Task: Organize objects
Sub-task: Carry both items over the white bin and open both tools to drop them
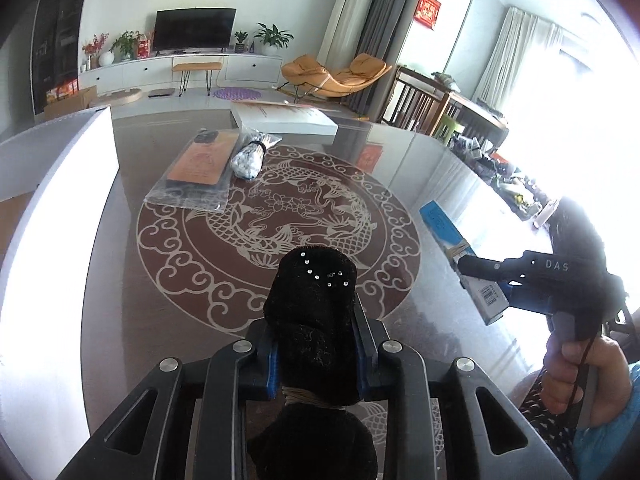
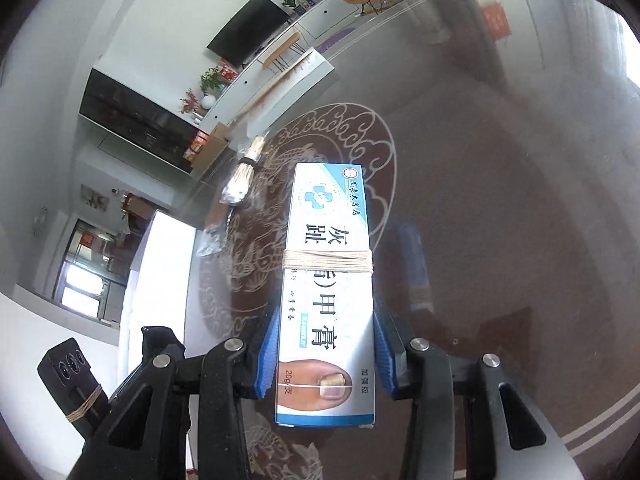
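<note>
My left claw [image 1: 316, 360] clamps the black sock roll [image 1: 312, 304]; my right claw [image 2: 326, 360] clamps the ointment box [image 2: 328, 280], its long axis pointing forward beyond the tips.

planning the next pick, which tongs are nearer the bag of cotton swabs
Left. The left tongs, shut on a black sock, face the swab bag across the table; the right tongs sit further right.

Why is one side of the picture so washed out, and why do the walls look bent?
Left wrist view: window light whites out the right edge behind the right gripper. Both views: fisheye lens bends straight lines. Right wrist view: the glass table shows hazy reflections.
</note>
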The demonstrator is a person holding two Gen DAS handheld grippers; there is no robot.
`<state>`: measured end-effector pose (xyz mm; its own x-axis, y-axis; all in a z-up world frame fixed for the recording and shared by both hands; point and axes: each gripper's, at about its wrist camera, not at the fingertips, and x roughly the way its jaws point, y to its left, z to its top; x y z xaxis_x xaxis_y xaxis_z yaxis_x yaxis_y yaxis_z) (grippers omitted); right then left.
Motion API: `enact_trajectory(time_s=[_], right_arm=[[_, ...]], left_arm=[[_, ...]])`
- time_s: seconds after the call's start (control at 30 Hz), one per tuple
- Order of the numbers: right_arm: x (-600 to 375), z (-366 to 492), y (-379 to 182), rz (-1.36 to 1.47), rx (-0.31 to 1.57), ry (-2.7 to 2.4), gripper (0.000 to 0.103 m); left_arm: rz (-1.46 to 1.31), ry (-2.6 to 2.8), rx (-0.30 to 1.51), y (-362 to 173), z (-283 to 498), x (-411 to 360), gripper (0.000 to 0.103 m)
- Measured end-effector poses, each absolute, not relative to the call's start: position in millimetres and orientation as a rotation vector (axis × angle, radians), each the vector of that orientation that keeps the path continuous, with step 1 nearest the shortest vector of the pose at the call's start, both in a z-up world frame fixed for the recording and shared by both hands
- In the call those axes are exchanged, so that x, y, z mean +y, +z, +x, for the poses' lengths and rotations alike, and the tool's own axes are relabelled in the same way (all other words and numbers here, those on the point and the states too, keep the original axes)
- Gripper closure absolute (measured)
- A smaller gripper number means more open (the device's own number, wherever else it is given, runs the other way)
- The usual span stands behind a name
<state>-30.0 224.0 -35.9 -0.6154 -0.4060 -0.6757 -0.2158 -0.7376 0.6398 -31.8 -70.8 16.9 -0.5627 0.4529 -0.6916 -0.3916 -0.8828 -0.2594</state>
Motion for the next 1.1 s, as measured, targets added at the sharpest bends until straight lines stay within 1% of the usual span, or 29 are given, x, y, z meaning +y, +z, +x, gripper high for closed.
enact_trajectory(time_s=[0.17,0.3,0.43,0.53,0.67,0.83,0.9,0.93,0.97,1.0,1.03,1.1], right_arm=[[175.6,-33.8,-8.7,1.272,-1.025,-2.440,0.062],[117.0,-42.9,20.3,1.230,-0.911,-2.390,0.062],[47.5,-52.9,41.4,1.203,-0.813,-2.311,0.062],[-8.0,-57.2,55.1,1.186,-0.713,-2.233,0.062],[-70.5,-67.8,72.8,1.172,-0.613,-2.160,0.062],[-140.3,-84.7,88.9,1.158,-0.481,-2.114,0.062],[-170.1,-89.1,81.6,1.179,-0.423,-2.091,0.062],[-184.2,-89.7,74.4,1.202,-0.388,-2.080,0.062],[-199.4,-89.1,65.0,1.239,-0.339,-2.069,0.061],[-214.2,-87.6,54.4,1.288,-0.276,-2.060,0.060],[-224.7,-85.4,44.7,1.328,-0.218,-2.057,0.055],[-231.2,-76.3,34.3,1.328,-0.149,-2.082,0.048]], left_arm=[[-1.033,2.433,-0.187,52.5,-15.6,-107.0,0.076],[-0.963,2.513,-0.211,88.8,-1.0,-156.7,0.076],[-0.957,2.644,-0.231,109.4,5.7,-221.9,0.076],[-1.014,2.756,-0.212,106.8,7.0,-271.3,0.076],[-1.186,2.843,-0.248,82.9,3.0,-334.3,0.076],[-1.310,2.907,-0.284,60.8,7.1,-376.7,0.076],[-1.370,2.943,-0.306,51.5,7.9,-388.7,0.070],[-1.417,2.948,-0.309,46.9,5.9,-392.1,0.059],[-1.473,2.954,-0.306,40.7,4.4,-394.9,0.037],[-1.514,2.975,-0.300,36.2,3.8,-397.2,0.025],[-1.531,3.009,-0.299,33.0,4.8,-402.1,0.013],[-1.511,3.053,-0.337,32.3,9.5,-407.4,0.013]])
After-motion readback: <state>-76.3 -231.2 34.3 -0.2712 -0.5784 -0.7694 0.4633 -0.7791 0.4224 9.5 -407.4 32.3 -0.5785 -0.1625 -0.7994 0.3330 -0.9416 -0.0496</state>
